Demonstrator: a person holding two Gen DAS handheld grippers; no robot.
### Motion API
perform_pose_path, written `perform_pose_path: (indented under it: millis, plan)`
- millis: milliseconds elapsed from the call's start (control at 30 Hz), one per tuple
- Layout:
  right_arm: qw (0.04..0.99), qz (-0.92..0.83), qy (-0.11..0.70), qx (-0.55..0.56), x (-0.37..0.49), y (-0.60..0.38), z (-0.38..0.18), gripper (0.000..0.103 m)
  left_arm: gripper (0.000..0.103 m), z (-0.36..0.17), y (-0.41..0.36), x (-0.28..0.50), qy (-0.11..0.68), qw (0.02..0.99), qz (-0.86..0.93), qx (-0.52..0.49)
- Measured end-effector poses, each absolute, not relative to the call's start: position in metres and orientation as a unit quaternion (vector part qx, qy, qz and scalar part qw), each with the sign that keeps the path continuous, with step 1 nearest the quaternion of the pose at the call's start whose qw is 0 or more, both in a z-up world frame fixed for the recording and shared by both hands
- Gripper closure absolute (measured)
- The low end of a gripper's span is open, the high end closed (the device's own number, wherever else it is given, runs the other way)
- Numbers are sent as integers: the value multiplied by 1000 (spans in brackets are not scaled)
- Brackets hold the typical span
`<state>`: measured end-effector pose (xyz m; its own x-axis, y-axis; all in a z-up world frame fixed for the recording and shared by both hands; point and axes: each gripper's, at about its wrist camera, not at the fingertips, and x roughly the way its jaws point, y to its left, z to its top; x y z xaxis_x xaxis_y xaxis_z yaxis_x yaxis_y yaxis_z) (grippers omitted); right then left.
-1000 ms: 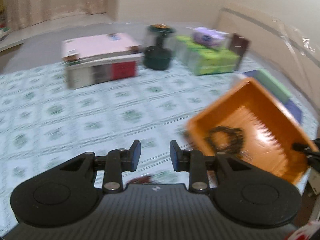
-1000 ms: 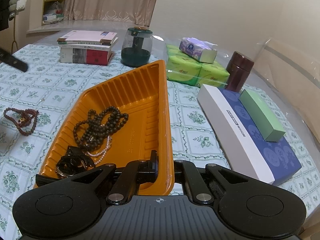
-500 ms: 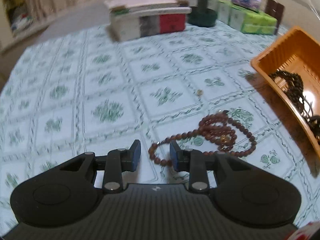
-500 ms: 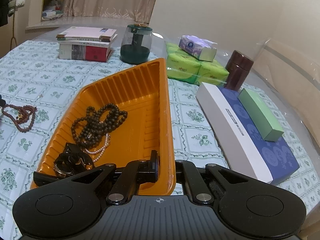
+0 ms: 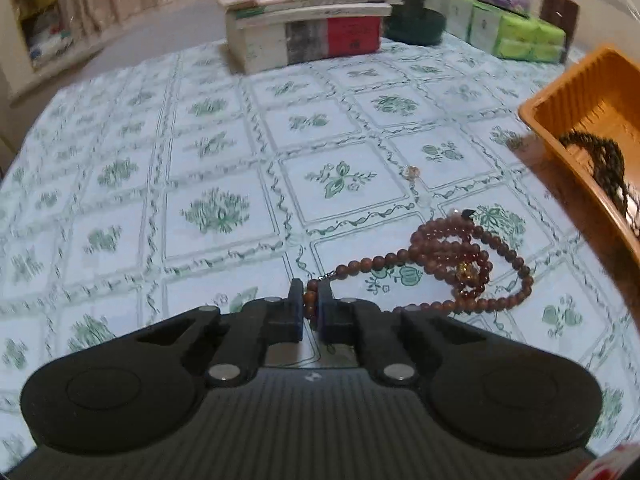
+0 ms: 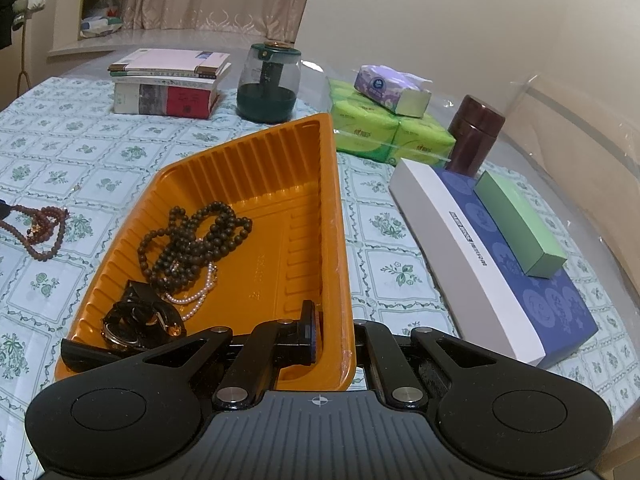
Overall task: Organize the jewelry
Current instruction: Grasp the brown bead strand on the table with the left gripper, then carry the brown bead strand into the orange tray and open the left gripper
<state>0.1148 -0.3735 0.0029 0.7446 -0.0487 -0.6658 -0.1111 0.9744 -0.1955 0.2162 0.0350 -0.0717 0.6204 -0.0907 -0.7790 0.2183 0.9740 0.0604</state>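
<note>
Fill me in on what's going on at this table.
A person with a gripper in each hand is sorting jewelry into an orange tray. The left gripper has its jaws shut on one end of a reddish-brown bead strand that lies on the tablecloth beside the tray. The right gripper clamps the tray's near rim. In the tray lie dark beads, a pearl strand and a black piece.

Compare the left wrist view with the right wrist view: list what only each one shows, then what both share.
Only the left wrist view shows the left tool shut on the reddish bead necklace.

Only the right wrist view shows the right tool clamping the orange tray rim, the pearl strand, the blue box and the green box.

Both show the necklace, tray, dark beads, books and green tissue packs.
</note>
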Motion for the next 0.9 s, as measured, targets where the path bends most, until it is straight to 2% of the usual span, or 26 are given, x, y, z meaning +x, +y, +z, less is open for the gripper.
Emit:
perform_pose_path:
  millis: [133,567,900]
  plan:
    - [927,17,357,-112,115,-373,3,98,98,-50,35,212,407,904,-101,77]
    - [931,23,347,-114,112,-369,11,98,98,71,7,194,302,930,-179,107]
    - [931,24,344,-116,112,-368,11,98,98,136,0,183,245,942,-202,110]
